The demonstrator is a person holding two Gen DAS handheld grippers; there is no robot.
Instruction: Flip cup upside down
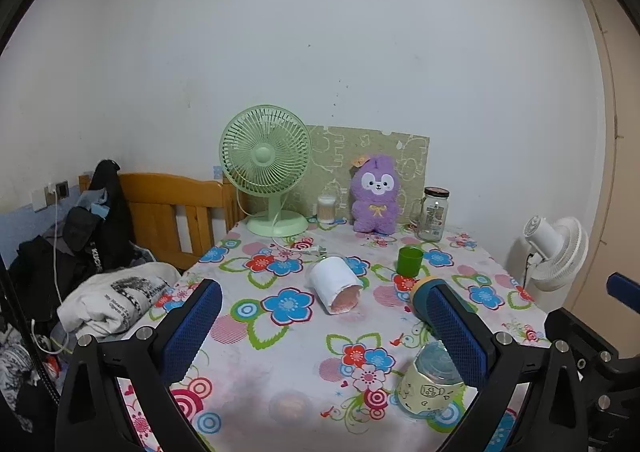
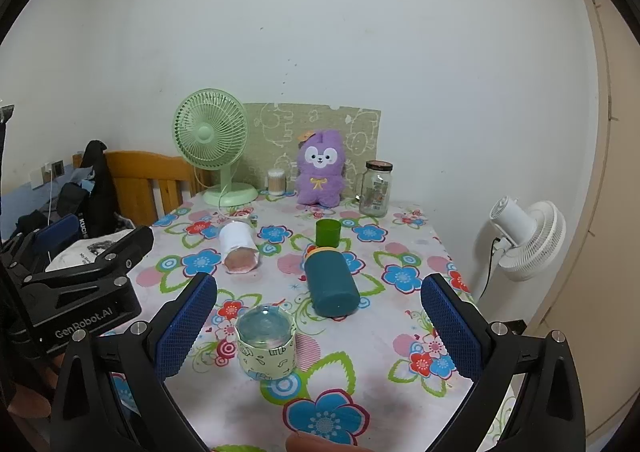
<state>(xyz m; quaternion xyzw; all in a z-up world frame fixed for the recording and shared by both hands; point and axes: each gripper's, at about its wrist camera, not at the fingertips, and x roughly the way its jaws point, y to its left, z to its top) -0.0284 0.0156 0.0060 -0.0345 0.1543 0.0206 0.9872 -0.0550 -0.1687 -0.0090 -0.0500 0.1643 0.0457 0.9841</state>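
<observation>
Nothing is flipped yet, I judge: left tongs (image 1: 324, 326) and right tongs (image 2: 318, 316) both gape wide and empty. Green cup (image 2: 328, 232) stands upright, mouth up, well ahead of the right tongs on the tabletop (image 2: 384, 384), untouched.

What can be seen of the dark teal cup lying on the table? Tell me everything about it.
The dark teal cup is a matte cylinder lying on its side on the floral tablecloth, its flat end toward the camera. A yellowish band rings the far end, next to the upright green cup. Whether they touch is unclear. Neither gripper holds it; in the left wrist view the left gripper's finger hides most of it.
</observation>
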